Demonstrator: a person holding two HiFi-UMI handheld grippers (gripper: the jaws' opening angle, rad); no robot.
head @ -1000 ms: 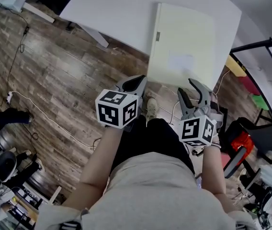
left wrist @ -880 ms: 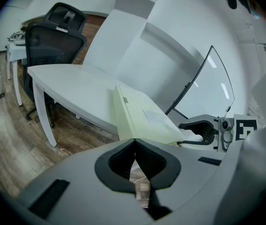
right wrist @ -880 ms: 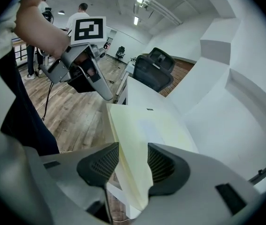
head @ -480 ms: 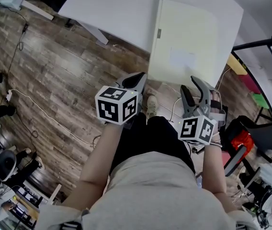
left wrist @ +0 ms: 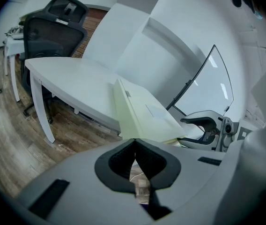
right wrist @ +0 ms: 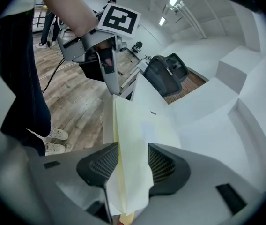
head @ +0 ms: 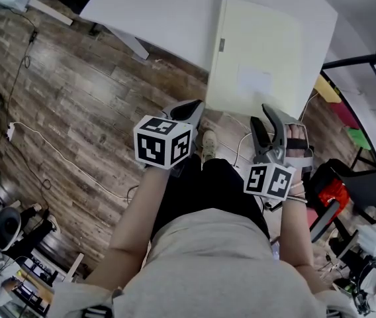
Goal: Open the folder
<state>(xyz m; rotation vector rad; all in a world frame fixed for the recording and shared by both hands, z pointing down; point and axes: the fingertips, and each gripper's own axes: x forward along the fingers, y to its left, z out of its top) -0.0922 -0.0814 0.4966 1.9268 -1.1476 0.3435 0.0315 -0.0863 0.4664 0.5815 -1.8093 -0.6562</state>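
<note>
Folder [head: 257, 58], pale yellow and closed, lies flat on the white table [head: 168, 12], its near edge reaching the table's near edge, right in front of both grippers. A faint rectangular label [head: 254, 80] sits on its cover and a small grey tab [head: 221, 45] near its left edge. Wood-plank floor [head: 75, 91] spreads under and left of the table, with a white cable [head: 55, 158] trailing across it. A black office chair [left wrist: 53, 22] stands at the table's far end in the left gripper view.

The right gripper [head: 262, 119] is at the folder's near right corner. In its own view, the jaws stand apart with that corner of the folder [right wrist: 137, 139] running between them. The left gripper [head: 191, 111] hangs just short of the table edge, beside the folder's near left corner. Its jaws meet at the tips with nothing between them [left wrist: 134, 142]. The person's light shoe [head: 208, 148] shows between the two grippers.
</note>
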